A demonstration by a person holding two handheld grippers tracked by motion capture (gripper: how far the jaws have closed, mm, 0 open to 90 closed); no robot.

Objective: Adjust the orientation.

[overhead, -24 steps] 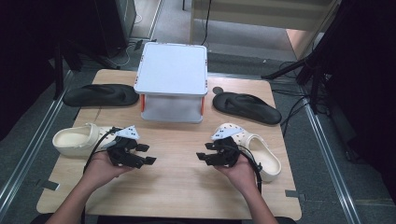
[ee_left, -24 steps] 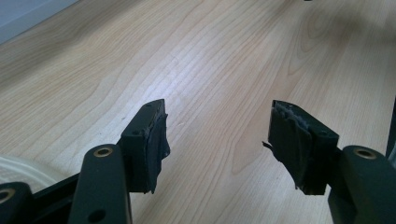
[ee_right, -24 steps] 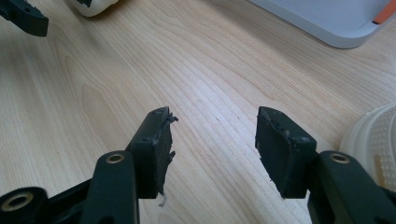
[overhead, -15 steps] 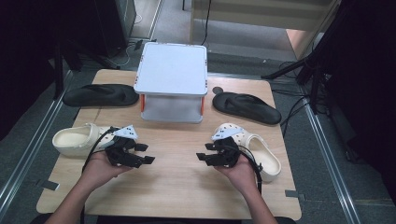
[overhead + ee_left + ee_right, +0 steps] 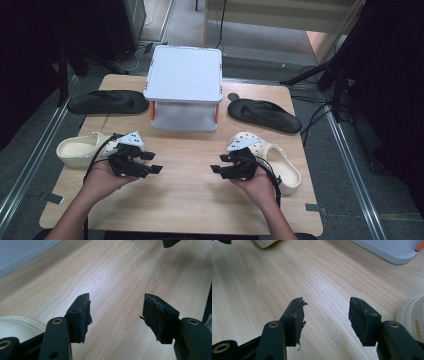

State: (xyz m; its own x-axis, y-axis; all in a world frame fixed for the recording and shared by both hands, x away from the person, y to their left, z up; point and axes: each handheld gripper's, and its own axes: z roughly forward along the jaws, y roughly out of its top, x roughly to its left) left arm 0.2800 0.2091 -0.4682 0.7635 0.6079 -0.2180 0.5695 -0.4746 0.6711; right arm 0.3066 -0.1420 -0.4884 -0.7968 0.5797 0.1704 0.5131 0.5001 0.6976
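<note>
Left gripper (image 5: 150, 162) and right gripper (image 5: 218, 166) hover low at centre frame over bare bench (image 5: 190, 200), jaws apart, gripping nothing. 2 cream clogs: 1 at left (image 5: 75, 150), 1 at right (image 5: 280, 165), each just beside its gripper.

A wooden table (image 5: 190, 200) carries two cream clogs (image 5: 75, 149), two black sandals (image 5: 107, 101), a white stand (image 5: 184, 80).

Overhead view; tong cameras near table (image 5: 190, 200).
</note>
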